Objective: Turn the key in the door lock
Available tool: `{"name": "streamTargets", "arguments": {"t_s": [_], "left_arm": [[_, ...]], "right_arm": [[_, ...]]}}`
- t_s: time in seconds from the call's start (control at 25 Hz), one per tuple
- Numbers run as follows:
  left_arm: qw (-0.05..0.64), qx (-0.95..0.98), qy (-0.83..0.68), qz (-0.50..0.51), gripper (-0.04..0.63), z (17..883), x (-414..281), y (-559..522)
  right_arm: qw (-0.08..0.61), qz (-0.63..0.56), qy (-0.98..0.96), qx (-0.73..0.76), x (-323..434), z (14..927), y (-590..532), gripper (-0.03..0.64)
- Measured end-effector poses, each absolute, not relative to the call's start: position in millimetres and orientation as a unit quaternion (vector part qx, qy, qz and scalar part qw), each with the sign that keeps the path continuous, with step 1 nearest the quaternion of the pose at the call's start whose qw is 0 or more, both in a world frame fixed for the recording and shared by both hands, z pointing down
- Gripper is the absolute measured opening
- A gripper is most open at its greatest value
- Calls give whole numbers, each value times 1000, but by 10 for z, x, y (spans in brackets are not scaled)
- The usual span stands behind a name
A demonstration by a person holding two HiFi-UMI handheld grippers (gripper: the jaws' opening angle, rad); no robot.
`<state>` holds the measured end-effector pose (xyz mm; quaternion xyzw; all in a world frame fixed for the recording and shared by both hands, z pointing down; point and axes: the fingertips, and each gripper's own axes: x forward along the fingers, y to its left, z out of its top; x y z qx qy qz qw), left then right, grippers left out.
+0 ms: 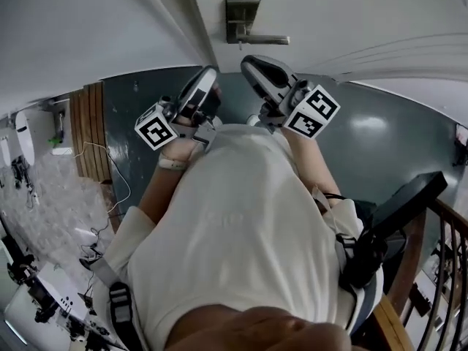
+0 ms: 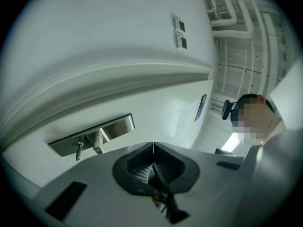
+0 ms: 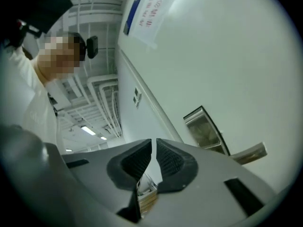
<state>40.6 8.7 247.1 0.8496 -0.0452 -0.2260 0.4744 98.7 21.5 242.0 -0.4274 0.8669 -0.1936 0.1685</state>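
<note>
The body of the right gripper (image 3: pixel 153 143) hid the lock plate's (image 3: pixel 203 126) lower end, and the door notice's (image 3: pixel 156 11) print was too small to read.

I can read no word here. On the white door (image 3: pixel 227 56) a paper notice (image 3: pixel 154 13) carries red lines of print, too small and tilted to read. The blue sign (image 3: pixel 130 15) beside it shows no legible letters. My left cube (image 1: pixel 156 129) and right cube (image 1: pixel 313 112) carry only black-and-white square markers
</note>
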Motion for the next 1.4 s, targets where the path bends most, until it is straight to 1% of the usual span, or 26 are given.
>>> {"name": "streamTargets", "arguments": {"t_s": [0.08,0.2,0.4,0.68,0.92,1.2,1.4], "left_arm": [[457,860,-39,-223,9,2368,542,111],[444,867,-27,-222,9,2191,731,207],[426,877,-24,-221,9,2026,730,148],[425,879,-26,-214,8,2093,832,63],[420,882,-26,-212,8,2055,747,81],[419,885,-23,-203,8,2077,941,75],[424,881,-23,-206,8,2107,763,87]], "right_arm": [[152,-173,872,-431,1037,2366,260,25],[150,-162,876,-429,1175,2236,373,25],[157,-149,878,-426,1154,2081,347,25],[171,-153,871,-434,1308,2098,252,25],[192,-163,862,-440,1301,2057,243,25],[196,-172,861,-436,1479,2089,194,25],[204,-179,857,-438,1363,2145,204,25]]}}
